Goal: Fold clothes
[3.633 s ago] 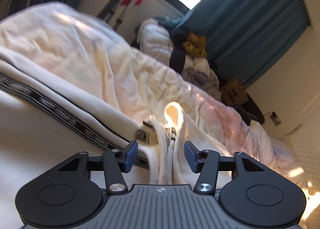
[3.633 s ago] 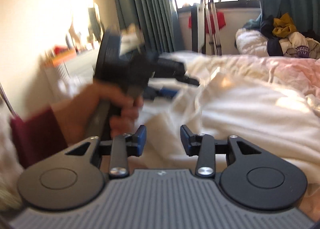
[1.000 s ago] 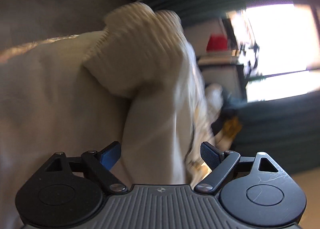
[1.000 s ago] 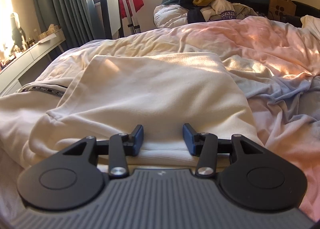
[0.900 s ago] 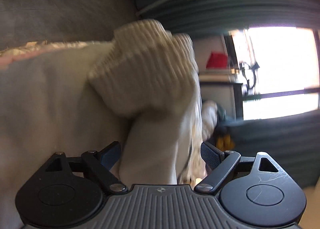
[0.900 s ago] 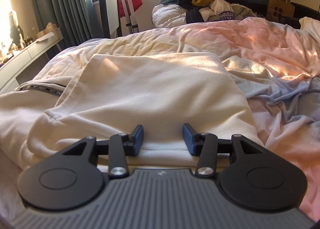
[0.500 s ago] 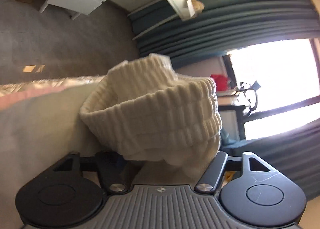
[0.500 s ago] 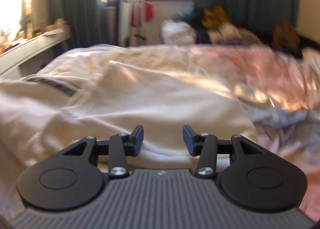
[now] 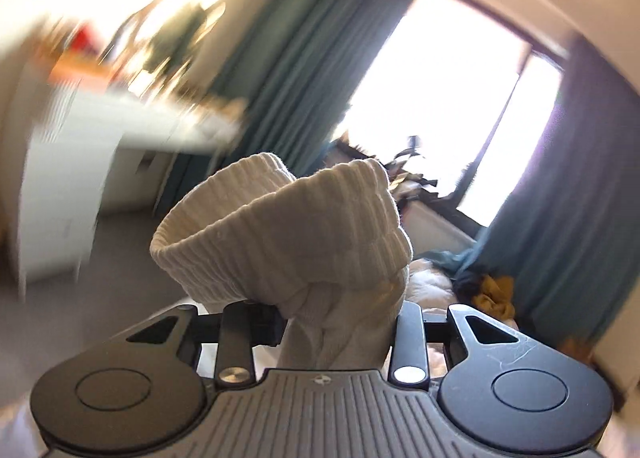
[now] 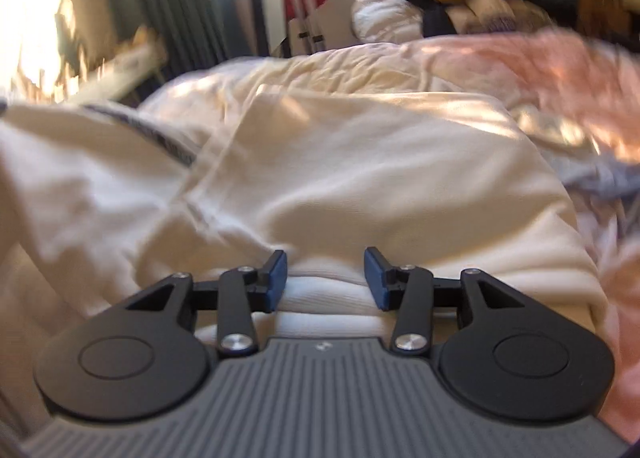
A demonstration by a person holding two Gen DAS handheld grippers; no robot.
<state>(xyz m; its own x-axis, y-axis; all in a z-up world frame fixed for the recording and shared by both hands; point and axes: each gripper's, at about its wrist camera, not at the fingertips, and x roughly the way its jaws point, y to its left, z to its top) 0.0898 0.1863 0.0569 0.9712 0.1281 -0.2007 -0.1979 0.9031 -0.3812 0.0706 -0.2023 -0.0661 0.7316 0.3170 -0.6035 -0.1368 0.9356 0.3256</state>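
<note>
The left gripper was closing on the ribbed cuff of a cream sweatshirt; the bunched knit sat squarely between its jaws, pressed on both sides, and rose ahead of them as an open ring. A second earlier those jaws had stood wide, with the cuff loose between them and the camera rolled on its side; now the view was nearly upright and showed the window and teal curtain beyond the cuff, not the bed. Judged from this, the sleeve had been lifted clear and was ready to be carried across the body.

The right gripper was part open, unchanged over the same second. The sweatshirt's ribbed hem lay between and just under its jaws, but the blue pads stood apart from the cloth, gripping nothing. The sweatshirt body spread ahead of the jaws on the pink duvet, its striped sleeve lying ahead to the left. The sleeve fold remained outstanding.
</note>
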